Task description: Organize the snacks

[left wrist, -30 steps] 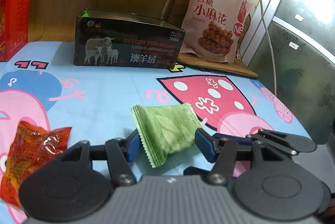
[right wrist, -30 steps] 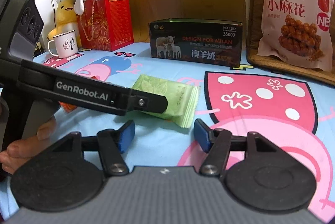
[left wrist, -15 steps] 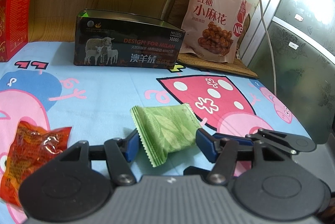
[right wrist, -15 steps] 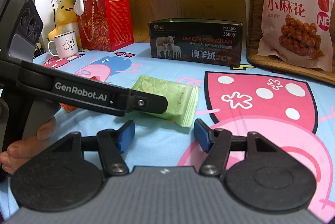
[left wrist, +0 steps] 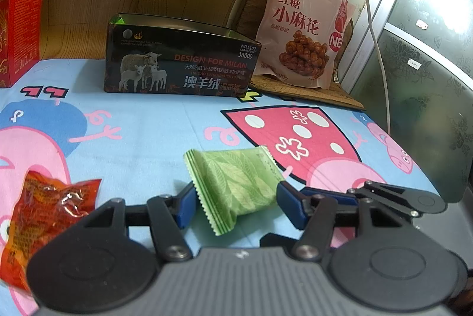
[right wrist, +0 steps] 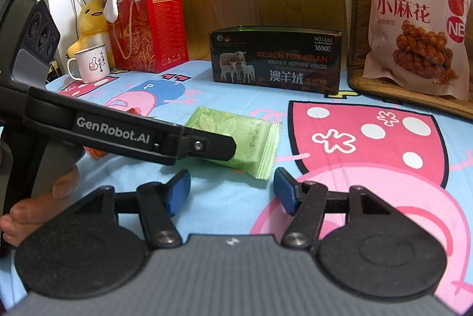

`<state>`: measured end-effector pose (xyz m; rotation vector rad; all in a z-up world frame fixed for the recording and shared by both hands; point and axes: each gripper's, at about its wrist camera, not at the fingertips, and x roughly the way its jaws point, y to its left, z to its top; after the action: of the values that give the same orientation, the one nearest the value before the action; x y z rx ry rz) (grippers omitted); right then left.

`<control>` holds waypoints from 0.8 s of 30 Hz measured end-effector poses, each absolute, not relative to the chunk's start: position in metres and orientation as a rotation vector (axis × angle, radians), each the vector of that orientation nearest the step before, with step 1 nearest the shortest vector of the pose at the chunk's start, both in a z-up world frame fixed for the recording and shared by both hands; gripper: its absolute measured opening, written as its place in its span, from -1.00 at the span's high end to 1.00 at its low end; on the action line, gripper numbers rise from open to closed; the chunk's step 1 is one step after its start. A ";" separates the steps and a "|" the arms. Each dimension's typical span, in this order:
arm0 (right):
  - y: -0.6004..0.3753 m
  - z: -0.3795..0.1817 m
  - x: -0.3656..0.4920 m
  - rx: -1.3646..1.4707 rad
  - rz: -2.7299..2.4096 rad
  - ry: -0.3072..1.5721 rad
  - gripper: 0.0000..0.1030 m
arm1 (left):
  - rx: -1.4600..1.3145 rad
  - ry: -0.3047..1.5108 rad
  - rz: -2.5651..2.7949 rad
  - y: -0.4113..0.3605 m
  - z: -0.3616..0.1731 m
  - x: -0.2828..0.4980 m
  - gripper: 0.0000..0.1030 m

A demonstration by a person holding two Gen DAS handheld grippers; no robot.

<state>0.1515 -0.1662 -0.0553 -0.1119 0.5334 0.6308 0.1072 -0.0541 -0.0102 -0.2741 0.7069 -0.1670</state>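
My left gripper (left wrist: 236,205) spread wide, straddling green snack packet (left wrist: 236,183) lying flat on cartoon tablecloth (left wrist: 147,124); pads not touching it. My right gripper (right wrist: 232,191) also apart, empty, just short of same packet (right wrist: 239,143).

Packet looks light, soft, crinkly film, slippery; contents likely crushable. Best pinch across puffed middle, gently, not on crimped seams.

Orange-red packet (left wrist: 44,212) lies near, to left.

Black open-top box (left wrist: 180,61) at back, likely destination; inside hidden. Big pink bag (left wrist: 304,38) leaning beside it.
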 end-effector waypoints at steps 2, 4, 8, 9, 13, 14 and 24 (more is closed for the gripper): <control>-0.167 -0.055 0.152 -0.107 0.627 0.534 -0.26 | -0.274 0.707 -0.167 -0.054 -0.010 0.107 -0.13; -0.167 -0.055 0.153 -0.103 0.626 0.535 -0.26 | -0.274 0.707 -0.167 -0.054 -0.010 0.107 -0.13; -0.167 -0.055 0.152 -0.104 0.625 0.534 -0.26 | -0.274 0.707 -0.167 -0.054 -0.010 0.107 -0.13; -0.167 -0.055 0.152 -0.104 0.625 0.535 -0.26 | -0.274 0.707 -0.167 -0.054 -0.010 0.107 -0.13; -0.167 -0.055 0.152 -0.104 0.625 0.535 -0.26 | -0.274 0.707 -0.167 -0.054 -0.010 0.107 -0.13; -0.167 -0.055 0.152 -0.104 0.625 0.535 -0.26 | -0.274 0.707 -0.167 -0.054 -0.010 0.107 -0.13; -0.167 -0.055 0.152 -0.104 0.625 0.535 -0.26 | -0.274 0.707 -0.167 -0.054 -0.010 0.107 -0.13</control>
<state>0.1519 -0.1667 -0.0553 -0.1043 0.5352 0.6254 0.1070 -0.0543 -0.0102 -0.2738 0.7066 -0.1670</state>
